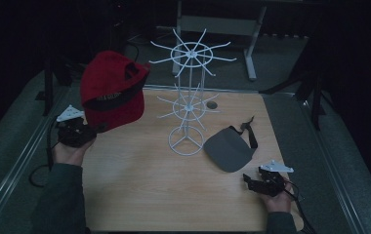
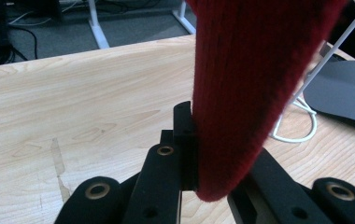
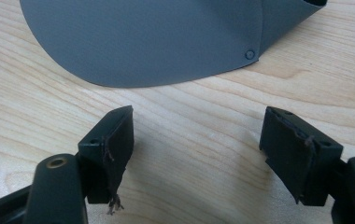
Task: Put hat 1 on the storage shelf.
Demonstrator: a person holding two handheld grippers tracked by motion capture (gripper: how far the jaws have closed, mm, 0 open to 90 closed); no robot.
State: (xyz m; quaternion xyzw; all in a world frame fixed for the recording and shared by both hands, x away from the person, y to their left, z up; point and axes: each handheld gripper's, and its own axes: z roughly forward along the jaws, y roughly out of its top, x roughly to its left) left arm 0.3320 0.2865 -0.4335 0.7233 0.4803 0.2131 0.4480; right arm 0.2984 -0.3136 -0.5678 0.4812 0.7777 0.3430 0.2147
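The left gripper (image 1: 92, 130) has the red cap (image 1: 111, 90) by its brim, fingers (image 2: 185, 140) pinching the red fabric tight between them, and the cap is up in the air over the worktop's (image 1: 139, 195) far left corner, crown high, opening turned towards the white wire rack (image 1: 189, 97). That rack stands upright near the middle of the far edge, spokes fanning out at two levels, and it sits to the right of the lifted cap, so the carry looks like a sideways trip with the top ring of spokes roughly level with the crown. The left hand is plainly the nearer one for that job.

Over at the near right corner the right gripper (image 1: 252, 179) rests low by the worktop, fingers (image 3: 115, 140) spread wide with bare wood between them. Just beyond them lies the grey visor (image 3: 147, 42), flat on the wood, its curved brim edge facing the fingers and its black strap trailing towards the far right edge. My read: red cap goes to a spoke first, visor waits its turn
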